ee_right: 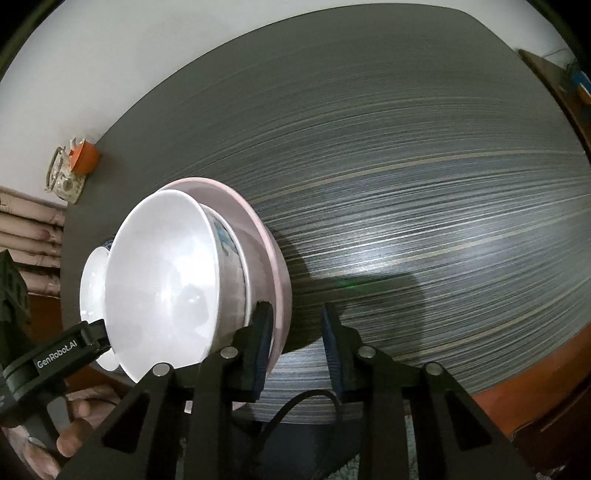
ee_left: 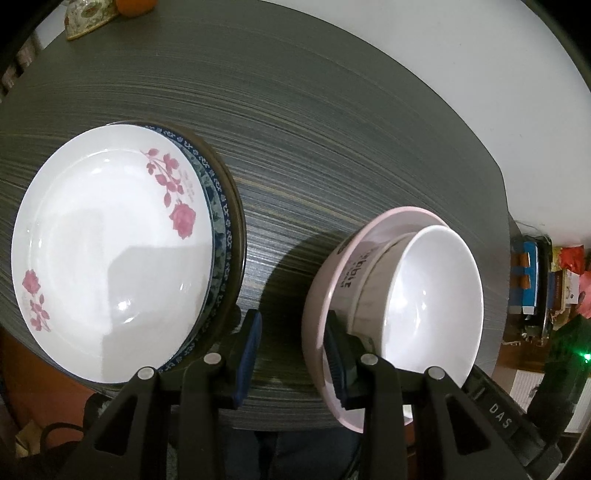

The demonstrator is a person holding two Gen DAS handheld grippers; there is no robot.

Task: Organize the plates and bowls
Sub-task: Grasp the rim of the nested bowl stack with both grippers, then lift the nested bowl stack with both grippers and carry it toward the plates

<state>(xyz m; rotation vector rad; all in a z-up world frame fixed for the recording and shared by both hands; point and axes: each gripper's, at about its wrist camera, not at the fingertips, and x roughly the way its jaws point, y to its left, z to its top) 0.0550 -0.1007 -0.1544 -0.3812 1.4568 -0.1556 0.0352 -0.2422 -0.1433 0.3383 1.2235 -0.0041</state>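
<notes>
From the left wrist view, the left tool (ee_left: 291,354) hangs over the near edge of the dark striped desk (ee_left: 332,129) with its two blue-padded fingers (ee_left: 248,360) spread apart. The gap between them shows bare desk. The right-hand finger sits against the near rim of the pink bowl (ee_left: 321,295), apparently just inside it, but nothing is clamped between the pads. The white bowl (ee_left: 432,299) is nested inside the pink bowl, tilted in the lens toward the right; the pair stands near the desk's front edge. To the left, well apart from the bowls, is a stack of plates: a white plate with pink roses (ee_left: 107,251) on top, a blue-patterned plate (ee_left: 218,206) under it, and a darker rim below that. At the far left corner of the desk are a floral-patterned object (ee_left: 86,18) and something orange (ee_left: 135,6).

From the right wrist view, the right tool (ee_right: 297,350) is also released, fingers wide apart. Its left finger (ee_right: 260,354) lies beside the pink bowl's (ee_right: 273,258) outer rim; whether it touches I cannot tell. The white bowl (ee_right: 162,288) sits in the pink one. The left tool's black body (ee_right: 59,354) reaches in from the lower left, with a white plate (ee_right: 92,280) partly hidden behind the bowls. The desk (ee_right: 424,184) stretches out to the right.
</notes>
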